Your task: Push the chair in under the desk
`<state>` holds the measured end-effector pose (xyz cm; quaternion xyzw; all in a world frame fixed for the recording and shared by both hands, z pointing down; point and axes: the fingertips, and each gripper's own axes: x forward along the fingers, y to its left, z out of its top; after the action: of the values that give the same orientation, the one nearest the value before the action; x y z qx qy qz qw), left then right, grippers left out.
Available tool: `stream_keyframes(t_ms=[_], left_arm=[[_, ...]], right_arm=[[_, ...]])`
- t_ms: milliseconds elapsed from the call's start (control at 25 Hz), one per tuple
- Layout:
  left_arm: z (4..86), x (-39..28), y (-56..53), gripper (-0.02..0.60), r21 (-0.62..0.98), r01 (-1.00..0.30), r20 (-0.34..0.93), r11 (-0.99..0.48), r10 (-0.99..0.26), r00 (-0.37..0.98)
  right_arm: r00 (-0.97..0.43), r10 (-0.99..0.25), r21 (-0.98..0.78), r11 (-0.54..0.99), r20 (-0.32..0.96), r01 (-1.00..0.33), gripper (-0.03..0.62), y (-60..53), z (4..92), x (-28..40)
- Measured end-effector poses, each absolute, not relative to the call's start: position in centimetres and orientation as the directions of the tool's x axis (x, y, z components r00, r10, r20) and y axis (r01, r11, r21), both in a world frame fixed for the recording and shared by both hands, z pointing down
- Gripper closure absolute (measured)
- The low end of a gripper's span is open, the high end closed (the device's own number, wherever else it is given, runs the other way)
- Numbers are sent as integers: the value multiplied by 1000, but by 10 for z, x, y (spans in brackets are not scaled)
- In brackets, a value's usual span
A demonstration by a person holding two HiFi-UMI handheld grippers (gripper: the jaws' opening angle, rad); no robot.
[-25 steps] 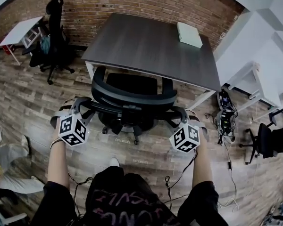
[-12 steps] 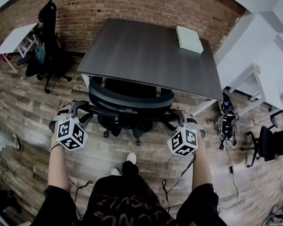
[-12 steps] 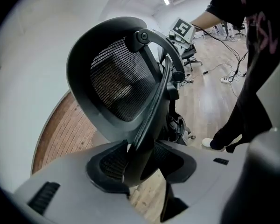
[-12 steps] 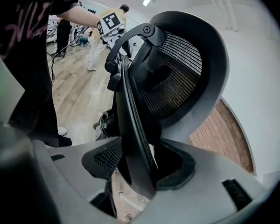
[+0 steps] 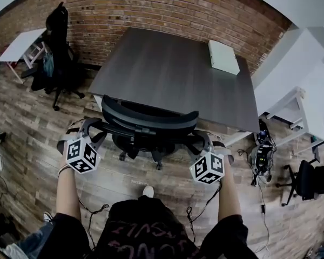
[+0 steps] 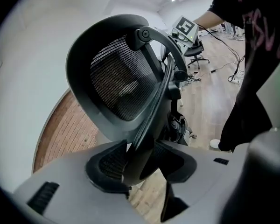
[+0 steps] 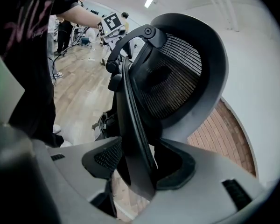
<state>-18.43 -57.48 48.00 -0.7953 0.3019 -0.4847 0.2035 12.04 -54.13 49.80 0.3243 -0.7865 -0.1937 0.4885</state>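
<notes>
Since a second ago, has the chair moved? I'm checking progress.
Yes. The chair rolled forward; its seat is now hidden under the desk.

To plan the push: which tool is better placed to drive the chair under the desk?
Neither alone: left tool and right tool each clamp one side of the chair backrest. Push with both.

Brick wall [image 5: 151, 4] at 12 o'clock, wood floor [image 5: 27, 117], white table [image 5: 19, 43] and spare black chair [image 5: 56, 47] at 10 o'clock

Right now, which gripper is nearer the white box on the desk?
Right. The right gripper holds the chair back nearly in line with the box; the left gripper holds its far end.
</notes>
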Motion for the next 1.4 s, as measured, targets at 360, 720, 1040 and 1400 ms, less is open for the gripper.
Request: stream_keyframes(t_ms=[360,720,1040,1400], left_arm=[[479,-186,-630,387,-613,-294,653,-733,-680,334],[485,-189,-670,387,-619,-288,649,-730,-683,336],[482,-196,-717,385,-615,-283,650,-736,-676,346],[482,-208,-746,383,-611,-266,670,-745,-666,328]], right_arm=[[-317,-701,626,713,639,-315,372,-599,497,118],[-302,-712,632,702,634,-329,372,-633,503,114],[-290,-719,633,694,631,-342,372,-674,499,107],[-309,-736,651,677,602,-344,372,-687,496,90]])
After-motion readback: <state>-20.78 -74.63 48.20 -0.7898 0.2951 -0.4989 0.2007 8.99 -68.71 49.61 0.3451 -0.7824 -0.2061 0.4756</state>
